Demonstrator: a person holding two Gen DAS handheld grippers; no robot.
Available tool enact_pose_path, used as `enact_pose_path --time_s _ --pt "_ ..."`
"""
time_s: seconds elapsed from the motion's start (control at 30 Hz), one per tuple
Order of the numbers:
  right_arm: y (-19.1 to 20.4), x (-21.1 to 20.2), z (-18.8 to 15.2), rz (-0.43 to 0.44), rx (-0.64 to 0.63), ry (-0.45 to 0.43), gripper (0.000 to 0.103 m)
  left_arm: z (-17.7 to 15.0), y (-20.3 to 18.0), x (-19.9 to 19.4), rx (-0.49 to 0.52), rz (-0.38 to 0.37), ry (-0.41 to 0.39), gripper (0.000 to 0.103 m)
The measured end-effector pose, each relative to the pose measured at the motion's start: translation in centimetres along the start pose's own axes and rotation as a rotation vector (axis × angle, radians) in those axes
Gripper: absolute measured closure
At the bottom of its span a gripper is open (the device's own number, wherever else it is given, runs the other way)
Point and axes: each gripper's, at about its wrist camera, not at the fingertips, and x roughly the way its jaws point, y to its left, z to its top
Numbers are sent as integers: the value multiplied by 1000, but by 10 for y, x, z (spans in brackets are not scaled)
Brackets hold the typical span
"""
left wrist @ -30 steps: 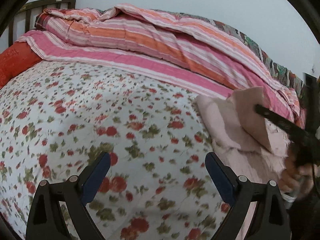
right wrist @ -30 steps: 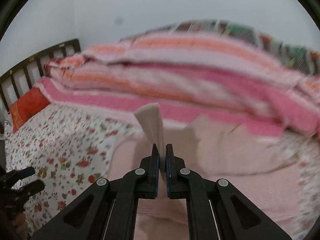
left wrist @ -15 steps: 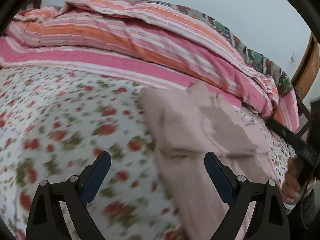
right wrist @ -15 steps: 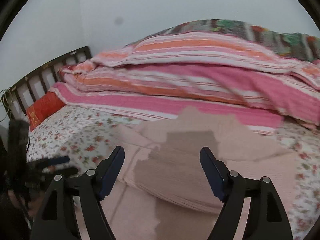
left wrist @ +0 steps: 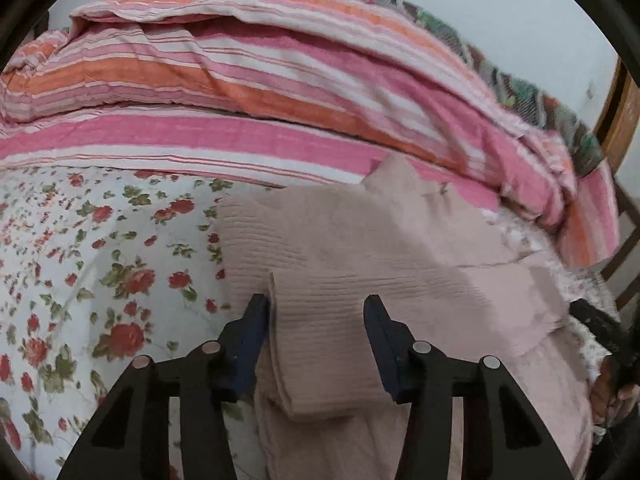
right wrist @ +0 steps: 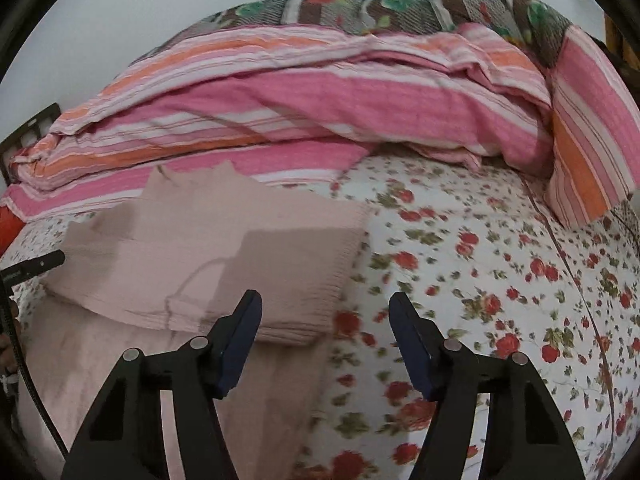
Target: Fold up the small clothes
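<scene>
A pale pink ribbed garment [left wrist: 360,248] lies partly folded on the floral bedsheet [left wrist: 100,264]. One sleeve is folded across its front, and its lower part runs toward me. My left gripper [left wrist: 316,320] is open, its fingers standing on either side of the folded sleeve. In the right wrist view the same garment [right wrist: 224,256] lies at the left. My right gripper [right wrist: 326,320] is open and empty at the garment's right edge, its left finger over the cloth, its right finger over the sheet.
A rolled pink and orange striped quilt [left wrist: 280,80] lies along the back of the bed, also seen in the right wrist view [right wrist: 320,92]. A dark patterned blanket [right wrist: 400,8] lies behind it. A wooden bed frame [left wrist: 624,112] stands at the right.
My right gripper let go of the garment's sleeve and opened, then swung right. My left gripper moved right from bare sheet onto the garment, now straddling the folded sleeve.
</scene>
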Motion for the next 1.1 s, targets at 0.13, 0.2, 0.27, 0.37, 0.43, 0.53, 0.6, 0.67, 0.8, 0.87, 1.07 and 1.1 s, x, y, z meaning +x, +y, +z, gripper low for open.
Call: enact_pose_path --time_s 0.13,0.2,0.27,0.37,0.43,0.53,0.6,0.67,0.8,0.87,1.07,1.1 --pt "8 16 10 24 -11 29 37 5 -2 -1 9 10 -22 95" --pt "11 17 16 20 -17 16 37 11 0 -15 -1 -9 -96 95" --pt "14 16 20 32 -15 -6 37 14 -1 -21 2 29 -126 95" --pt "16 34 17 9 -22 44 37 8 -2 5 17 110 -29 95" --pt "14 47 13 -2 -6 91 38 3 -4 11 22 122 -15 94" --pt "4 53 13 11 56 116 31 2 -6 6 17 118 -13 79" --pt "5 54 13 6 56 124 31 -2 -9 5 39 125 -6 75" --pt "11 46 13 -21 48 116 31 -6 -17 -3 70 155 -20 74" --pt "28 16 8 -61 -21 66 31 -9 -21 -22 78 138 -36 72" --pt "32 4 6 -64 -37 63 31 -13 -20 -32 76 121 -38 72" --pt "32 -52 -8 -74 17 -17 31 -31 -28 -74 86 109 -118 72" --pt "32 -61 -10 -70 28 -18 31 -33 -29 -79 82 95 -113 72"
